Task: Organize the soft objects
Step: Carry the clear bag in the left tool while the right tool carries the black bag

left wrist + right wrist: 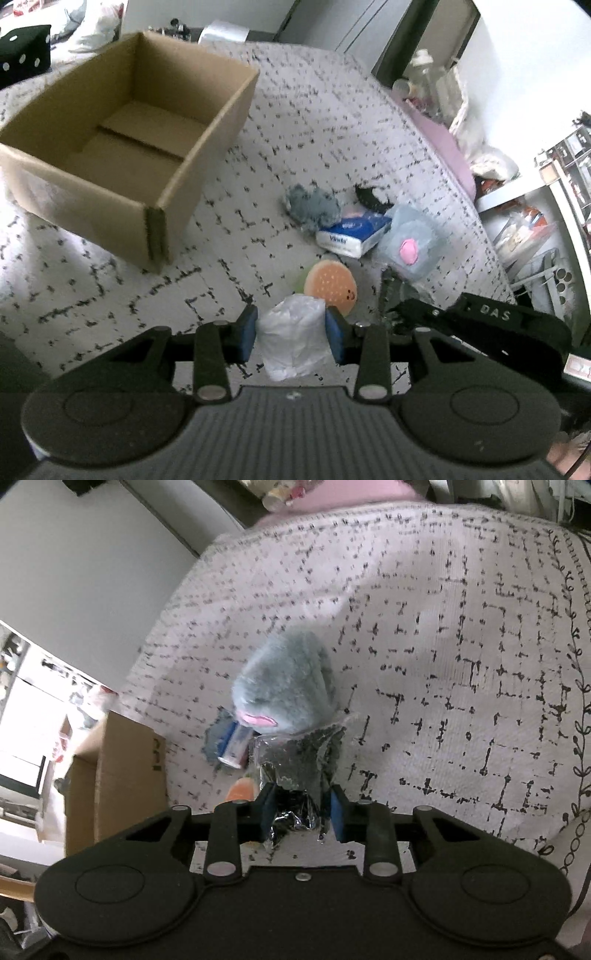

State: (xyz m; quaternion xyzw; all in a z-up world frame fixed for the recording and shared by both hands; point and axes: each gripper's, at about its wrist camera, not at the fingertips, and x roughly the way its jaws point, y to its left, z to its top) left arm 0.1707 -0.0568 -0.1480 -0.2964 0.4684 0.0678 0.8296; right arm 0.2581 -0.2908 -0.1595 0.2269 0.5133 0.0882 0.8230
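With my left gripper [291,334] pinching a crumpled white plastic-wrapped bundle [293,338] and my right gripper [302,814] clamping a clear bagged grey plush [284,686], the empty brown cardboard box [207,147] sits ahead-left of the left fingers, the nearer hand.

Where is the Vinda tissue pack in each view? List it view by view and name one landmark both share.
Left wrist view: the Vinda tissue pack lies right of centre on the patterned bedspread, between a grey fluffy item and a bagged grey plush.
Right wrist view: the pack shows left of centre, partly hidden behind the grey plush.
Shared landmark: the cardboard box.
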